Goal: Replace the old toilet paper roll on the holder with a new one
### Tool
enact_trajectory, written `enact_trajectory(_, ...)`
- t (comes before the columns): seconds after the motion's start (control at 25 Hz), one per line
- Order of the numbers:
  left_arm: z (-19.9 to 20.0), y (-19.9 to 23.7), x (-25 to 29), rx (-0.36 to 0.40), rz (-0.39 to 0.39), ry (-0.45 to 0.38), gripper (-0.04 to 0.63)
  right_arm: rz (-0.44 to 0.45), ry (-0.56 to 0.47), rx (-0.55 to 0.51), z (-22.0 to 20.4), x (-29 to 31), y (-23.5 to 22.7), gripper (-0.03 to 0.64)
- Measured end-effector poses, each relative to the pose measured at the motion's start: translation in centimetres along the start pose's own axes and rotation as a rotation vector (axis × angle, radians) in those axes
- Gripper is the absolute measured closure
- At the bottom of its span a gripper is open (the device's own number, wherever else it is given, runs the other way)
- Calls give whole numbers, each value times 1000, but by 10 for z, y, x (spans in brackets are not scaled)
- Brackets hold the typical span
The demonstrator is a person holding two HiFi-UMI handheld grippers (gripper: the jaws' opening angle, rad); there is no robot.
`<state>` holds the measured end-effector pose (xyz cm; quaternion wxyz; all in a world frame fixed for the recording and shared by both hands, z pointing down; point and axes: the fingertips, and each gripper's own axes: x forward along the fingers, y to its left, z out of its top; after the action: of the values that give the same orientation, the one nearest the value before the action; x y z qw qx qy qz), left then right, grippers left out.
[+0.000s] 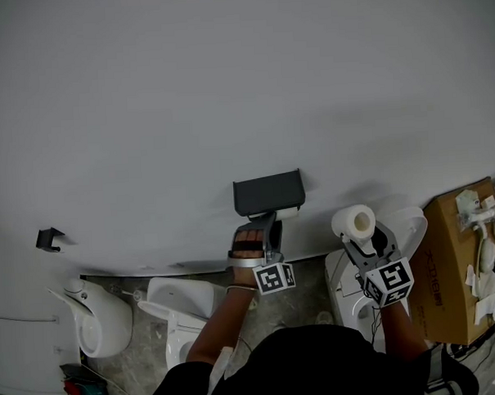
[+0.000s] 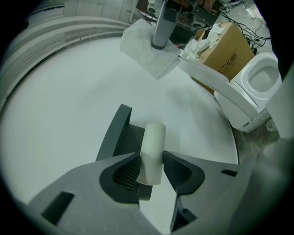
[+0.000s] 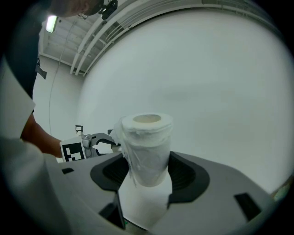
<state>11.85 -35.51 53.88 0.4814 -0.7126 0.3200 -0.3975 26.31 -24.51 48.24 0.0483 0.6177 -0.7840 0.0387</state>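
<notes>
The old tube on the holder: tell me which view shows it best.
The left gripper view: the old tube stands large and central, gripped by the left gripper, against the holder. The head view shows only a pale sliver under the holder. In the right gripper view I cannot make it out.

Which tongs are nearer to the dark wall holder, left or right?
Left. The left tongs are at the holder, gripping its empty tube; the right tongs hold a full roll off to its right.

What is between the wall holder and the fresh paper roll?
Nothing but bare wall between holder and roll, in the head view.
</notes>
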Motion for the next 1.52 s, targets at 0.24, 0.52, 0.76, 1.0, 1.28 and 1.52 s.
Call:
enact_trajectory(0.24,23,-5,7,-12,-1,-36,437,-36,8,12,-4,-16,-19,359)
enact_trajectory(0.52,49,-10,15,5,12,-61,439,-59,9,13,-11,-28,-40,359)
enact_trajectory(0.76,76,-16,20,22,7,-109,440,-85,9,21,-12,-36,-57,359)
enact_trajectory(1.0,93,-17,22,11,13,-148,440,-126,8,20,-11,-41,-74,359)
enact_trajectory(1.28,116,-9,9,-128,20,-216,440,-153,-2,19,-9,-45,-82,359)
enact_trajectory(1.52,122,15,-11,-495,-8,-278,440,-149,0,27,-9,-43,-78,358)
